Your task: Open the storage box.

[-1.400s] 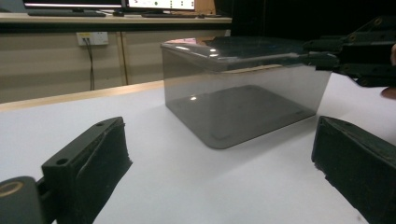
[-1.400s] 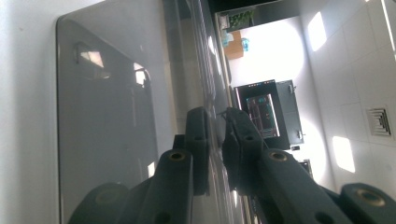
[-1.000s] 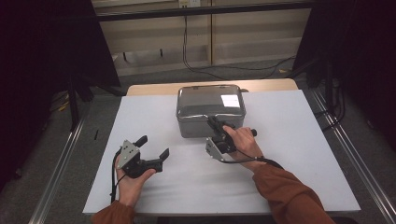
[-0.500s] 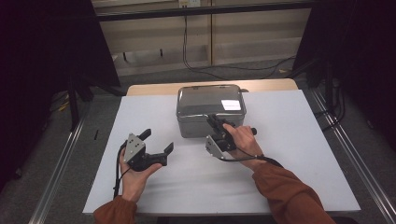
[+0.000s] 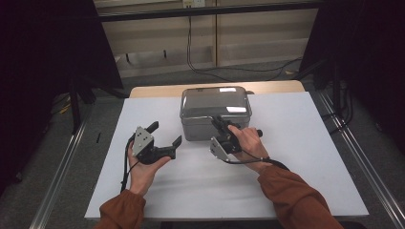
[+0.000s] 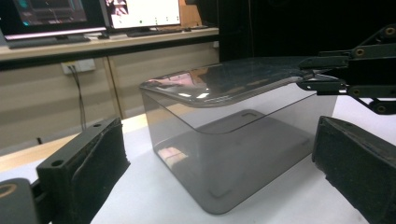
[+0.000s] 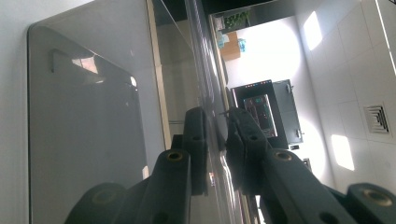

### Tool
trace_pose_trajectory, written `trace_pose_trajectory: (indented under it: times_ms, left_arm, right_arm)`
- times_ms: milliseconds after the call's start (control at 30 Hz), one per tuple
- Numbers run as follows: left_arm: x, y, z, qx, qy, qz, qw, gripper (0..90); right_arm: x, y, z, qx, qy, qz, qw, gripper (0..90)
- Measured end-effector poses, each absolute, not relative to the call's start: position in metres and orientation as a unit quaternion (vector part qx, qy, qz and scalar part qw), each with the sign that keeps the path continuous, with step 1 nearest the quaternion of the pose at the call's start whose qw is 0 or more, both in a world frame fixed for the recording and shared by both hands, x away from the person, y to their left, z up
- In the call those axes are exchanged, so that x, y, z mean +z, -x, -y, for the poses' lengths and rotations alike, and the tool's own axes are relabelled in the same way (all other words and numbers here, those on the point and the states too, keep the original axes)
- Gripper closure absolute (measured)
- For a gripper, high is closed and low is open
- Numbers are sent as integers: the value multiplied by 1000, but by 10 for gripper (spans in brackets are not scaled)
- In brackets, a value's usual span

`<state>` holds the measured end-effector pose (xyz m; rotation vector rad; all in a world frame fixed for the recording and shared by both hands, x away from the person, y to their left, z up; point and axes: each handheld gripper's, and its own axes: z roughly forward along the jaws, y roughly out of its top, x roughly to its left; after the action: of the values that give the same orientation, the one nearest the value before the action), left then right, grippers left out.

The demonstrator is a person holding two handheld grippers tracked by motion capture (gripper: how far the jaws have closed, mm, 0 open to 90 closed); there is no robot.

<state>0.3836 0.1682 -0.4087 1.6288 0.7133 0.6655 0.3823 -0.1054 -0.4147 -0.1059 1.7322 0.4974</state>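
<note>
A smoky see-through plastic box (image 5: 200, 125) with a flat lid (image 5: 215, 98) stands at the back middle of the white table (image 5: 296, 143). My right gripper (image 5: 217, 121) is shut on the lid's near edge; in the right gripper view its jaws (image 7: 217, 126) pinch the thin clear lid rim (image 7: 201, 56) beside the box wall (image 7: 84, 116). My left gripper (image 5: 165, 133) is held open to the left of the box, apart from it. Between its wide jaws (image 6: 219, 140) the left gripper view takes in the box (image 6: 233, 177), the lid (image 6: 224, 79) and the right gripper (image 6: 327, 79) clamped on the rim.
The white sheet covers a wooden table whose far edge (image 5: 267, 87) peeks out behind the box. Metal rails (image 5: 62, 171) run along both sides. Cables lie on the floor beyond the table. Monitors (image 6: 140, 11) stand on a bench in the left gripper view.
My left gripper has moved up the table and a little to the right, toward the box. The right gripper has stayed on the lid's edge.
</note>
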Motion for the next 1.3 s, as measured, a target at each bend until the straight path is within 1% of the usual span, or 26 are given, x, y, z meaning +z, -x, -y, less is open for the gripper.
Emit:
trace_pose_trajectory:
  times_ms: [133, 233, 300, 600, 800, 933, 1067, 1100, 1167, 1267, 1300]
  left_arm:
    - [-408, -393, -163, 292, -701, -301, 577, 28]
    - [-408, -402, -159, 280, -704, -305, 576, 28]
    - [-407, -407, -157, 290, -703, -302, 574, 36]
    - [-409, -427, -148, 290, -705, -307, 569, 41]
    - [-405, -437, -143, 311, -703, -288, 571, 46]
    - [-403, -446, -140, 312, -706, -276, 573, 42]
    - [-401, -451, -138, 312, -697, -271, 586, 43]
    - [-400, -454, -132, 304, -702, -262, 589, 50]
    - [-399, -456, -128, 309, -702, -253, 590, 70]
    - [-400, -456, -125, 305, -699, -254, 595, 85]
    - [-403, -457, -123, 307, -705, -253, 587, 88]
  right_arm:
    - [-413, -383, 105, 218, 45, -753, 620, 783]
    - [-410, -383, 105, 217, 42, -752, 621, 784]
    - [-409, -385, 104, 212, 44, -751, 624, 786]
    - [-405, -386, 106, 217, 37, -750, 624, 790]
    - [-400, -387, 104, 220, 31, -746, 628, 792]
    - [-397, -388, 104, 221, 30, -744, 630, 795]
    - [-393, -389, 105, 224, 27, -744, 629, 799]
    - [-391, -390, 105, 225, 27, -743, 630, 800]
    - [-388, -392, 104, 225, 28, -742, 631, 799]
    - [-386, -392, 105, 226, 22, -742, 631, 800]
    - [-385, -393, 106, 228, 21, -742, 631, 800]
